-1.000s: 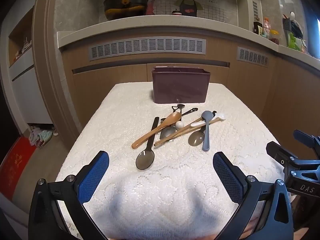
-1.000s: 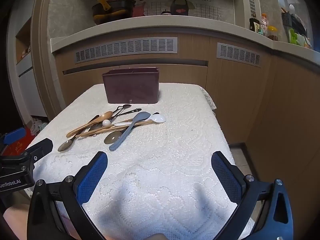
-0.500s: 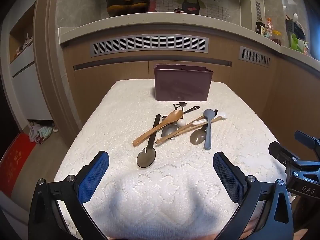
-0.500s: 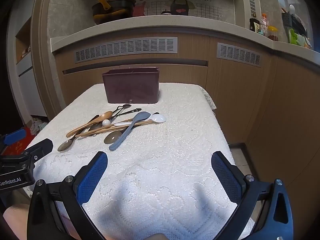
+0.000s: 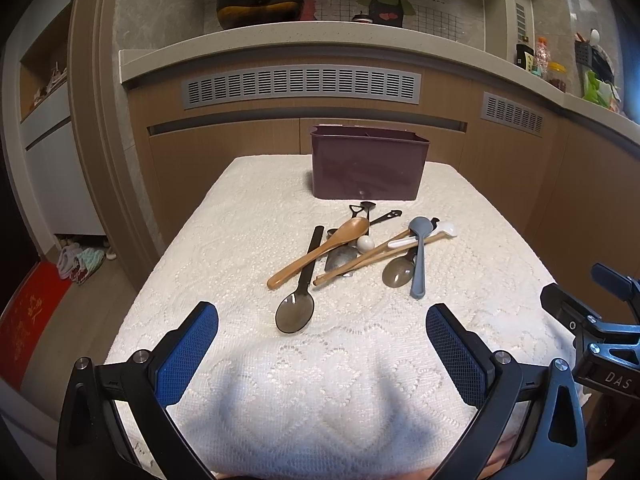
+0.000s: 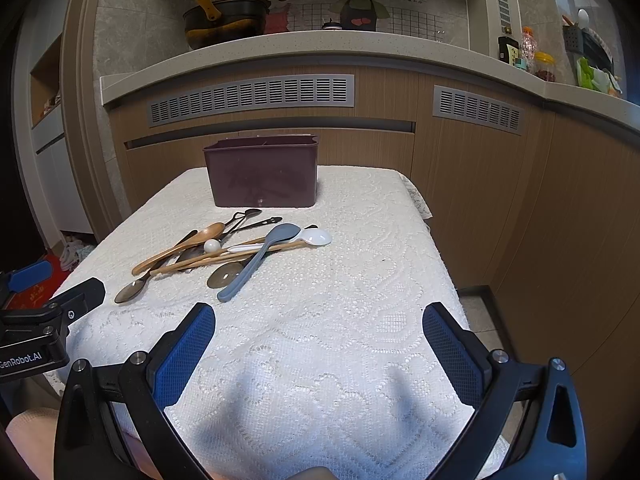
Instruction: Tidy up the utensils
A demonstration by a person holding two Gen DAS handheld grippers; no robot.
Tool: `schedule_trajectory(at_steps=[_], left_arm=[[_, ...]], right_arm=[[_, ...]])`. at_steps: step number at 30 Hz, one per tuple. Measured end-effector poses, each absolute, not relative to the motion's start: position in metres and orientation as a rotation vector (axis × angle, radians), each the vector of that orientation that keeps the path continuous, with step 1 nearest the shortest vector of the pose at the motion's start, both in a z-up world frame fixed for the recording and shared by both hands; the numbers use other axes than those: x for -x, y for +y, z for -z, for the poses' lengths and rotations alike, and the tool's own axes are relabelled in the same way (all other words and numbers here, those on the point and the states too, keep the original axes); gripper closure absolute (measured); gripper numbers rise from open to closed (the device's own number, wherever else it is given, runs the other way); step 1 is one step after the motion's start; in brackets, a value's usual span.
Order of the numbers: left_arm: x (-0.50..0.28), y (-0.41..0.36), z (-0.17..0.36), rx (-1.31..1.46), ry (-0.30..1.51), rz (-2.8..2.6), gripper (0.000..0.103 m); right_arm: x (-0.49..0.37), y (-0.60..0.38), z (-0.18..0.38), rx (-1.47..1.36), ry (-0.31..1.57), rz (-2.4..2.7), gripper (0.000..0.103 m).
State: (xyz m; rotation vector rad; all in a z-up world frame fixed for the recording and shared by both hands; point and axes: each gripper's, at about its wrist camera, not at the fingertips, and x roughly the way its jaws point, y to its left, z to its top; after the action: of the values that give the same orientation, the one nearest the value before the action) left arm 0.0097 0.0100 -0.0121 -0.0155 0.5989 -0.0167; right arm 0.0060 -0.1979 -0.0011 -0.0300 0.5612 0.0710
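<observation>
A heap of utensils lies mid-table: a wooden spoon (image 5: 320, 252), a dark translucent spoon (image 5: 298, 306), a grey spoon (image 5: 418, 256), a white spoon (image 5: 424, 238), wooden chopsticks (image 5: 360, 262) and small black spoons (image 5: 372, 216). Behind them stands a dark maroon utensil box (image 5: 368, 168), also visible as the box (image 6: 262, 176) in the right wrist view. My left gripper (image 5: 322, 336) hovers open over the near table edge, short of the heap. My right gripper (image 6: 318, 336) is open too, to the right of the heap (image 6: 224, 248). Neither holds anything.
A white lace cloth (image 5: 248, 216) covers the small table. Wooden cabinets with vent grilles (image 5: 300, 86) rise close behind the box. The floor drops away on the left (image 5: 80, 264) and on the right (image 6: 480, 300). A pot (image 5: 260, 4) sits on the counter above.
The left wrist view has tilted slightly upward, so the counter and pot sit lower in frame. The right gripper has barely moved. The utensils lie as before.
</observation>
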Motion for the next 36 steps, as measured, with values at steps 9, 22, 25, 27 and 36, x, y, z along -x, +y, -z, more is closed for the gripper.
schedule_trajectory(at_steps=[9,22,25,27,36], left_arm=[[-0.0101,0.0116,0.012,0.017,0.601,0.017,0.0],[-0.0102,0.0142,0.0137,0.024,0.606,0.015,0.0],[-0.0103,0.0144,0.0136,0.024,0.606,0.015,0.0],[-0.0109,0.0146,0.0133,0.025,0.607,0.014,0.0],[-0.0116,0.0152,0.0128,0.028,0.61,0.013,0.0]], right_arm=[[-0.0064,-0.1983,0.0014,0.03,0.562,-0.07,0.0],[-0.0064,-0.1988,0.0013,0.03,0.563,-0.07,0.0],[-0.0065,-0.1987,0.0011,0.03,0.564,-0.071,0.0],[-0.0066,-0.1988,0.0011,0.029,0.565,-0.07,0.0],[-0.0066,-0.1988,0.0009,0.029,0.565,-0.07,0.0]])
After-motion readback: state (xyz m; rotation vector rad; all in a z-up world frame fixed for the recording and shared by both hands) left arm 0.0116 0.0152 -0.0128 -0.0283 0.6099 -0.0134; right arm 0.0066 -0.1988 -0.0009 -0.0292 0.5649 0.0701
